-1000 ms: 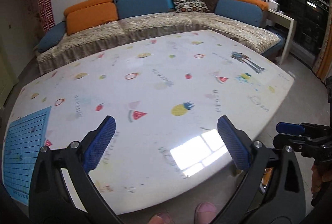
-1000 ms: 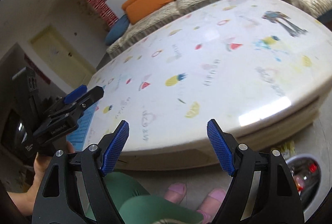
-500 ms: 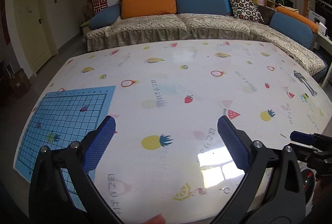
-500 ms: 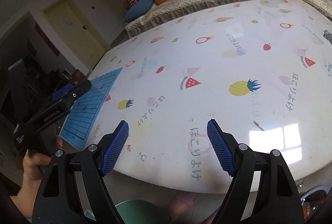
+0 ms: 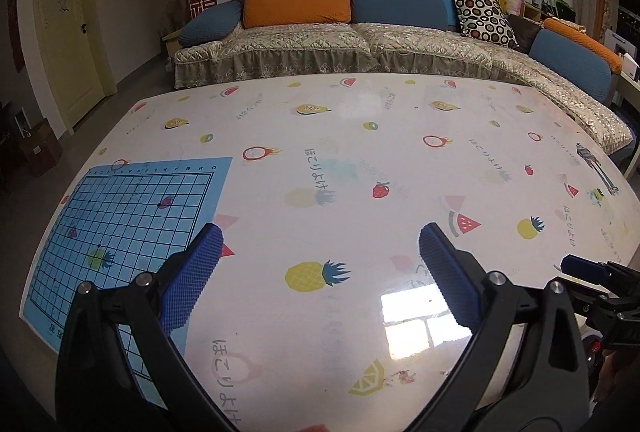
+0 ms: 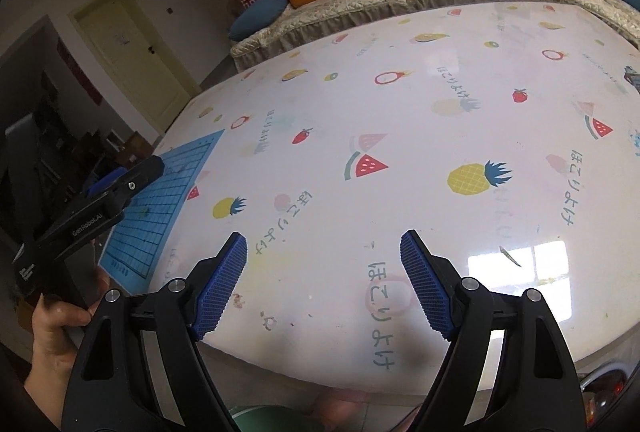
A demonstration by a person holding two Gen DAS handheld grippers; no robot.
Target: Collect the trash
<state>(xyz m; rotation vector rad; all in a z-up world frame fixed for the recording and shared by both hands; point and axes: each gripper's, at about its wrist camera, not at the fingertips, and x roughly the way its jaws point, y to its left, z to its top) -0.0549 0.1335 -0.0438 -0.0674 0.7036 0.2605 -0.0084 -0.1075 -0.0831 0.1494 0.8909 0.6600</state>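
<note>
Two wrist views over the oval white glossy table [image 5: 360, 135] with its fruit-print cover. My left gripper [image 5: 320, 232] hangs above the table's near edge, its blue ribbed pads spread wide with only bare tabletop showing between them; it holds nothing. My right gripper [image 6: 324, 236] is tilted down over the same near edge. Its jaws are opening and nothing lies between them. My bare left hand [image 6: 52, 328] grips the left tool's handle off the table's left end. A blue paper sheet printed with a black grid [image 5: 132, 216] lies flat on the table's left part. A small dark sliver of litter [image 6: 510, 256] rests on the table near its front edge, beside the window glare, apart from both grippers. A round pale bin [image 6: 600, 388] shows partly below the table's right front edge, its contents unclear. A long quilted sofa with orange and blue cushions [image 5: 320, 43] stands behind the table.
</note>
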